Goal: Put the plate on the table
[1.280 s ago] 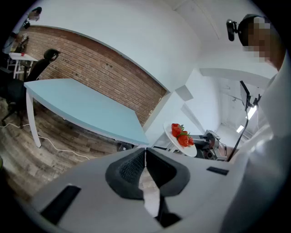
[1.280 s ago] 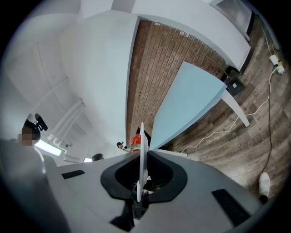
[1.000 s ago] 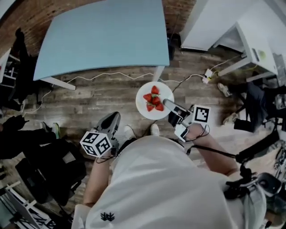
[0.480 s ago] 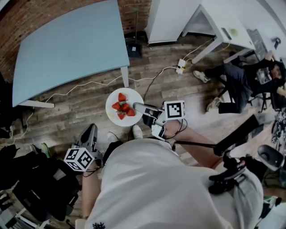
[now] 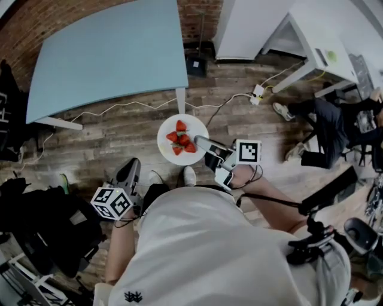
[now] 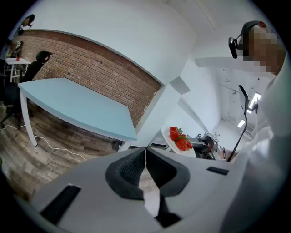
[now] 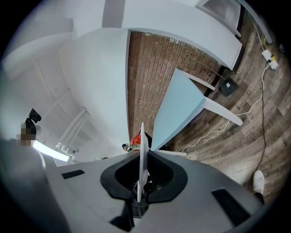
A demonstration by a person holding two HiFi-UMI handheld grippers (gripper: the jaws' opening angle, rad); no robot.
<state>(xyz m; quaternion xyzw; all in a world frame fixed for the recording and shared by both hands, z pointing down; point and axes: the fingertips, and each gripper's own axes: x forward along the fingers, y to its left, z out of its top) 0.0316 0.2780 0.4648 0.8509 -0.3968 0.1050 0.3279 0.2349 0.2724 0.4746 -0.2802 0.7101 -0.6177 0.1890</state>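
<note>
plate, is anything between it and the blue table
Nothing visible. The right gripper holds the plate by its rim, just off the table's near corner, and the tabletop shows bare. The cable lies on the floor, below the path.

Floor [image 5: 119,128]: laid in wooden planks.
Cable [image 5: 128,104]: white, trailed in waves across the floor towards a white plug block [image 5: 258,94].
Brick wall [image 5: 200,15]: seen along the top edge.
Black box [image 5: 196,64]: set on the floor near the wall.
Person [image 5: 335,119]: seated on the floor at the right.
</note>
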